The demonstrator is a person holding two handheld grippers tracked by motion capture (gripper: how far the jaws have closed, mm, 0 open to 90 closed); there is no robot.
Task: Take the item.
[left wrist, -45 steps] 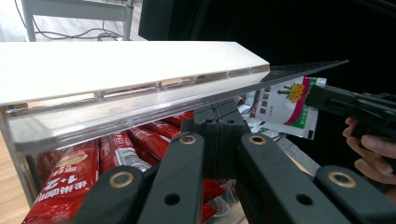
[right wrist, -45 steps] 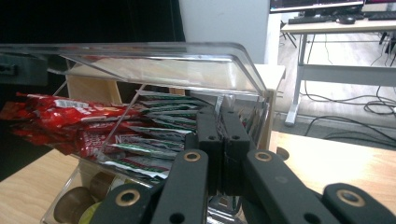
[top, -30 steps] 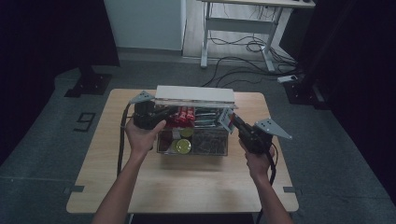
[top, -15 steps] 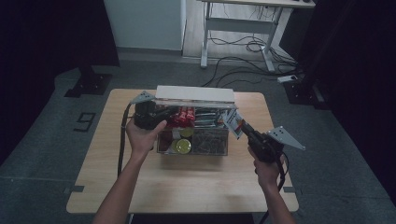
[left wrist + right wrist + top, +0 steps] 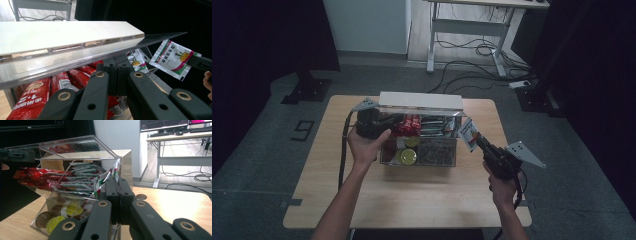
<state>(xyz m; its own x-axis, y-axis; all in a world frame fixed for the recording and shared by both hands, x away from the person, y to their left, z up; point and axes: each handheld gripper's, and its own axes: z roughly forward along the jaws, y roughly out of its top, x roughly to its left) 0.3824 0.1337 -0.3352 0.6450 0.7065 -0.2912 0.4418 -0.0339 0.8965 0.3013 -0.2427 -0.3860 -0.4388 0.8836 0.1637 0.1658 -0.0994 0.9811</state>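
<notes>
A clear acrylic box (image 5: 422,164) stands mid-table with red snack packets (image 5: 408,125), green-and-white sachets (image 5: 438,125) and yellow-topped capsules (image 5: 406,156) inside. Its lid (image 5: 421,100), with a white slab along it, is raised. My left gripper (image 5: 393,121) is shut on the lid's clear edge (image 5: 160,37) at the box's left end. My right gripper (image 5: 476,141) is shut on a white, green and pink sachet (image 5: 468,134), held in the air just off the box's right end. The same sachet (image 5: 175,58) shows in the left gripper view, and edge-on as sachet (image 5: 106,178) between the right jaws.
The wooden table (image 5: 362,195) has bare room in front of the box and to its right (image 5: 170,202). A desk (image 5: 467,30) and cables (image 5: 482,50) lie on the floor beyond the far edge. A floor mark "9" (image 5: 302,130) sits to the left.
My right gripper has drawn the sachet out from the box's right end, moving right and back toward the person. The left gripper has kept the lid raised in place.
</notes>
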